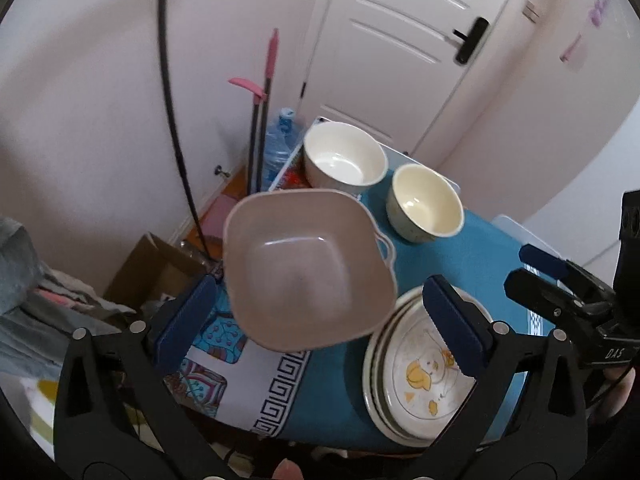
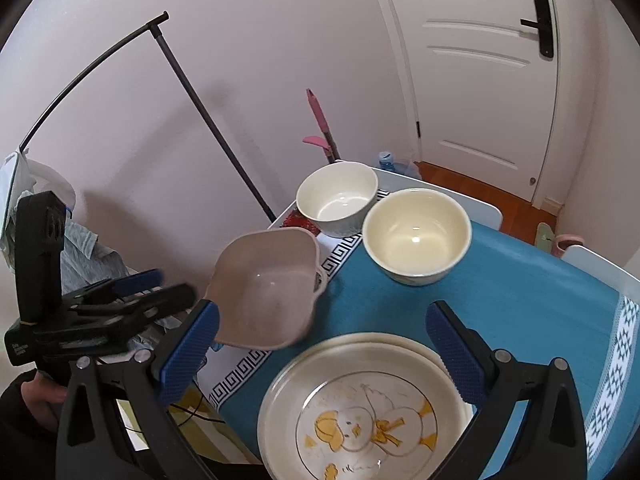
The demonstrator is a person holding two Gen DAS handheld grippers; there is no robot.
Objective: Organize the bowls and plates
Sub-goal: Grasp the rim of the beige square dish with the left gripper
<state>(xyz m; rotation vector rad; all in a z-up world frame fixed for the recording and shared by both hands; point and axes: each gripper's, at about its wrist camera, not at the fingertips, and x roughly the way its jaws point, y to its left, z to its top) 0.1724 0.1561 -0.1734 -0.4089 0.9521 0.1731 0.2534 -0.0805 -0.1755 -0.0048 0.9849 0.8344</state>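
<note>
A pink square bowl (image 1: 304,264) with small handles sits tilted at the left edge of the table, blurred in the right wrist view (image 2: 268,288). My left gripper (image 1: 320,284) is open around and above it, and neither pad touches it. A stack of plates (image 1: 416,376) with a yellow duck drawing lies at the near side of the blue cloth. My right gripper (image 2: 322,308) hangs open over the plates (image 2: 360,412), holding nothing. Farther back stand a white bowl (image 1: 344,156) (image 2: 336,196) and a cream bowl (image 1: 426,204) (image 2: 416,236). Each gripper shows in the other's view, right (image 1: 524,266) and left (image 2: 172,284).
A blue patterned cloth (image 2: 520,300) covers the table. Left of the table are a mop with a pink handle (image 1: 272,56), a water bottle (image 1: 280,140), a cardboard box (image 1: 152,264) and a dark rack pole (image 2: 208,120). A white door (image 2: 480,60) is behind.
</note>
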